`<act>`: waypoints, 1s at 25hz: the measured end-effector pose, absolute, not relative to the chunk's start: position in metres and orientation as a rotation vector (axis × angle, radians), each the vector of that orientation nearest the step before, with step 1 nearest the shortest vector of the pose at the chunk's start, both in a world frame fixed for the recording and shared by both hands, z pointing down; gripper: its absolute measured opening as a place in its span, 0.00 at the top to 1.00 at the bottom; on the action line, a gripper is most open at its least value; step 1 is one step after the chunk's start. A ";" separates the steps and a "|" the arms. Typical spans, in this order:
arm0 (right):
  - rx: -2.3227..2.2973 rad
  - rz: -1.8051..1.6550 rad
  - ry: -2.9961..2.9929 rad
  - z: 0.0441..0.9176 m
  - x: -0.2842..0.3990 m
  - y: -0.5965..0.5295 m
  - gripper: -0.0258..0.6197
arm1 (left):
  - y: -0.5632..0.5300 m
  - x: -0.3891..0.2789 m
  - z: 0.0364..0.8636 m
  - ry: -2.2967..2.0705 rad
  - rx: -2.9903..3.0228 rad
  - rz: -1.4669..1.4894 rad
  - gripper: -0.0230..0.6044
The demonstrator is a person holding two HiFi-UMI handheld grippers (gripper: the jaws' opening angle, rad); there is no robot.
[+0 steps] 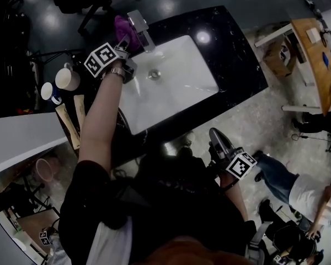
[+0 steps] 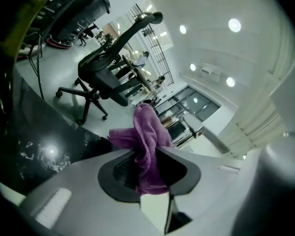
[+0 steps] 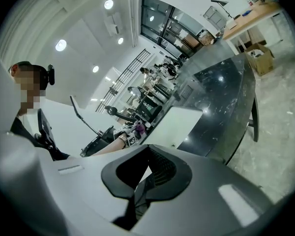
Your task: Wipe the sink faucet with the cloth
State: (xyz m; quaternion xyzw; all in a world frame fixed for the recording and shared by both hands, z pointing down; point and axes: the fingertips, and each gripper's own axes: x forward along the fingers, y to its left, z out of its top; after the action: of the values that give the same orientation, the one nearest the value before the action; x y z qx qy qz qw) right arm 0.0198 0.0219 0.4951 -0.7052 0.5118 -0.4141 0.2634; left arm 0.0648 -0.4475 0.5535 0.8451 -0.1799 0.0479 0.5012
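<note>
Purple cloth (image 2: 147, 141) bunched between jaws of left gripper (image 1: 123, 44); jaws part-way apart, pressed on fabric, loose end sticking up past tips. Cloth just left of faucet (image 1: 142, 30) in head view; contact with faucet not discernible. White sink (image 1: 182, 90) directly in front of faucet, set in black counter (image 1: 231, 54). Right gripper (image 1: 215, 137) well apart from faucet, beyond counter's near edge, beside person's body; jaws closed together, nothing between.
</note>
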 end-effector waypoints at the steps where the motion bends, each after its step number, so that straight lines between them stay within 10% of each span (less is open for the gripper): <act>1: -1.903 -1.123 1.380 0.496 0.019 0.023 0.94 | -0.445 0.065 0.566 -0.461 2.046 0.181 0.82; 13: -1.884 -1.120 1.372 0.498 0.013 0.037 0.94 | -0.434 0.062 0.600 -0.507 2.012 0.362 0.83; 25: -1.794 -1.041 1.431 0.479 0.022 0.033 0.94 | -0.400 0.048 0.415 -0.095 2.604 0.263 0.83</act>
State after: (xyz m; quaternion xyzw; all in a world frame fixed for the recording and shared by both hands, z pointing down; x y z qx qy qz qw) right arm 0.0216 0.0327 0.4791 -0.6778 0.5407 -0.3933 0.3059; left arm 0.0477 -0.4003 0.4146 0.9606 -0.0350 0.0971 0.2582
